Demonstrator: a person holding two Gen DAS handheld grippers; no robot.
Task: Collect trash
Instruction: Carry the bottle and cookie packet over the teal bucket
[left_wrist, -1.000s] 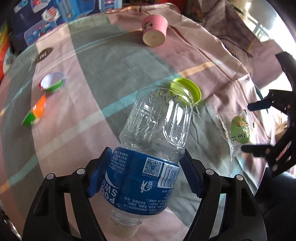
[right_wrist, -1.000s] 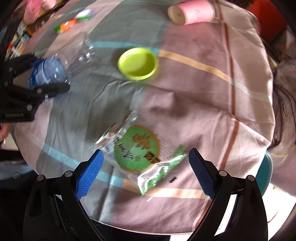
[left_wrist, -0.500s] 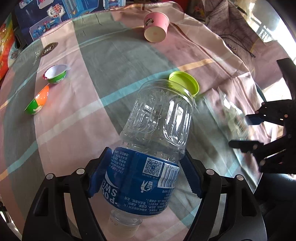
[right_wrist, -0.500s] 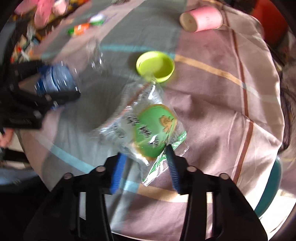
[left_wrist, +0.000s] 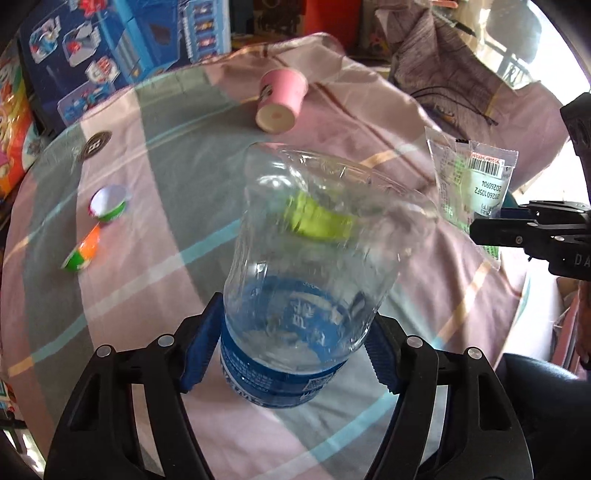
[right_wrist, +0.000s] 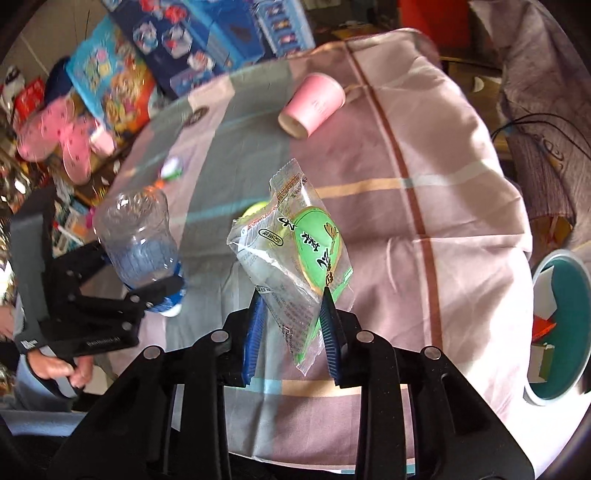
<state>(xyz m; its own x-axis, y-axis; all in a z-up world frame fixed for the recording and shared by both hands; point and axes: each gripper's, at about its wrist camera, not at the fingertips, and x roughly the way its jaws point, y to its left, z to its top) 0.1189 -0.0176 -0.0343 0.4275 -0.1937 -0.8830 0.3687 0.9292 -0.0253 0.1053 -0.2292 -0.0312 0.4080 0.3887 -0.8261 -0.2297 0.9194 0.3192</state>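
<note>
I'm holding the left gripper (left_wrist: 295, 354) clamped on the blue-labelled end of the clear plastic bottle (left_wrist: 317, 236); the bottle is sticking up toward 12 o'clock in the left wrist view, clear of the tablecloth (left_wrist: 155, 236). The right gripper (right_wrist: 291, 332) has just been closing and its blue pads are pinching the snack wrapper (right_wrist: 299, 240), a clear packet with a green round print, which is hanging in the air above the cloth. I'm seeing the green lid (left_wrist: 317, 218) through the bottle, lying on the cloth. The pink paper cup (left_wrist: 280, 99) is lying on its side at 12 o'clock. Two small cups (left_wrist: 98, 225) are sitting at 9 o'clock. The teal bin (right_wrist: 557, 325) is standing at 3 o'clock in the right wrist view, beside the table.
</note>
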